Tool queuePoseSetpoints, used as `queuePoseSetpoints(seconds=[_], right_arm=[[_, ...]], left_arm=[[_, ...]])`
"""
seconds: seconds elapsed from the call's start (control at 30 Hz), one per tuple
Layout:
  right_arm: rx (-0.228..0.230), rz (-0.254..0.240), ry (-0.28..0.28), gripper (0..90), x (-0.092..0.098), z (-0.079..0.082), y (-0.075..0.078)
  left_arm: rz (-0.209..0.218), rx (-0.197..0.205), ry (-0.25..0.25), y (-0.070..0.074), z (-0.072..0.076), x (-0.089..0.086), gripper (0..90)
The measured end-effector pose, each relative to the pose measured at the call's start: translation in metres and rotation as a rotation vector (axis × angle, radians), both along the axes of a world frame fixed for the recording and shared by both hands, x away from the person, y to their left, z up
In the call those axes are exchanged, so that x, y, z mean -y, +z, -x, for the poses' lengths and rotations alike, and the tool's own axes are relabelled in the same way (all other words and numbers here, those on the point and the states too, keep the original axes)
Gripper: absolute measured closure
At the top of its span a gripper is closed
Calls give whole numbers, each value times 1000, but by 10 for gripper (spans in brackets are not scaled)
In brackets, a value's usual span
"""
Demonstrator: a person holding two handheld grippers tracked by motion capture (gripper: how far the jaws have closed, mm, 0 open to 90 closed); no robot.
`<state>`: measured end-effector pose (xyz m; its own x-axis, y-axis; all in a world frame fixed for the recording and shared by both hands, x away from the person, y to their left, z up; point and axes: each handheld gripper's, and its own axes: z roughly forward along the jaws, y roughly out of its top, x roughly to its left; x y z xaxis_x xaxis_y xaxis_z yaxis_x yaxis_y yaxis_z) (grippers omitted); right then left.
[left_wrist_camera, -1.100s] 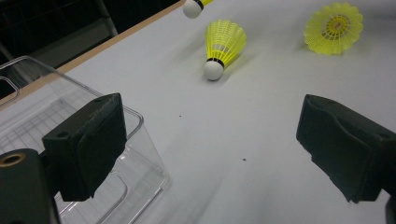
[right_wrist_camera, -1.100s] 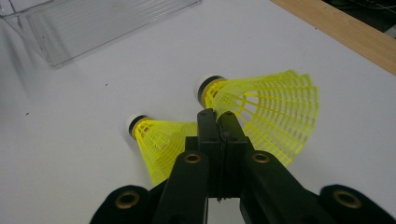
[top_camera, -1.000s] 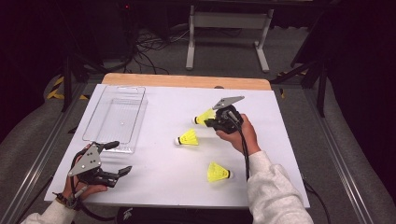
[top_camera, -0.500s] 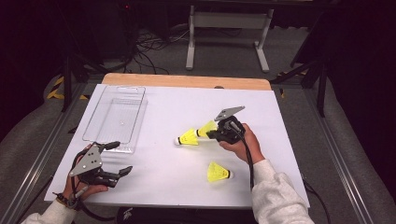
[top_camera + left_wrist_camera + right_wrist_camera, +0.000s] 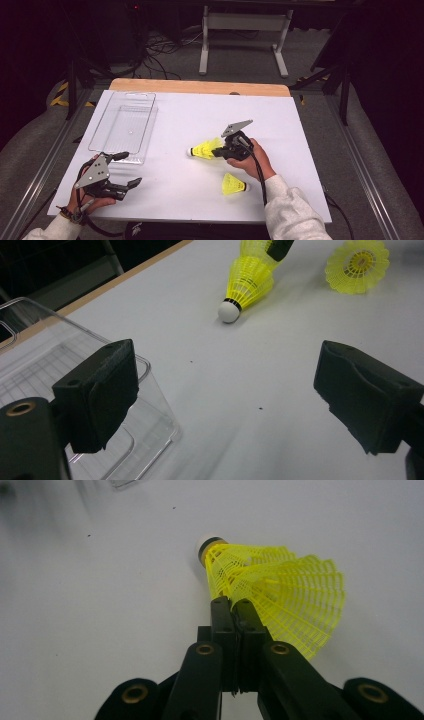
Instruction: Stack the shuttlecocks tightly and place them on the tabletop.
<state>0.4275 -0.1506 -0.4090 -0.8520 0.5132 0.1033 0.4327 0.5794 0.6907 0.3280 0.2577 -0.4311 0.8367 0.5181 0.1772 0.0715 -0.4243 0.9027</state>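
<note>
the shuttlecock [image 5: 204, 149] sits mid-worktop [image 5: 300, 130], skirt pinched in the closed right tongs [image 5: 218, 151]. left tongs [image 5: 131, 169] gape idle by the clear tray [image 5: 100, 131]. carrying step, i'd say; next a lift across to that tray.

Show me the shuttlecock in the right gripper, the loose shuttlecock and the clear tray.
held shuttlecock [image 5: 280, 592], right gripper view, yellow skirt
loose shuttlecock [image 5: 231, 184], high view, skirt
clear tray [image 5: 131, 94], high view, far rim
</note>
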Motion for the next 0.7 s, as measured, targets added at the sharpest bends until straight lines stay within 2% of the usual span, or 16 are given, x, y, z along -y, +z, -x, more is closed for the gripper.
queuePoseSetpoints(seconds=[0.27, 0.53, 0.7], right_arm=[[-11, -6, 13, 875, -10, 2, -8], [-22, 11, 10, 801, -14, -3, -15], [-54, 27, 23, 702, -13, -4, -17]], left_arm=[[-5, -2, -3, 0, 0, 0, 121], [-12, -6, -7, -1, 0, 1, 121], [-13, -6, -7, -1, -1, 1, 122]])
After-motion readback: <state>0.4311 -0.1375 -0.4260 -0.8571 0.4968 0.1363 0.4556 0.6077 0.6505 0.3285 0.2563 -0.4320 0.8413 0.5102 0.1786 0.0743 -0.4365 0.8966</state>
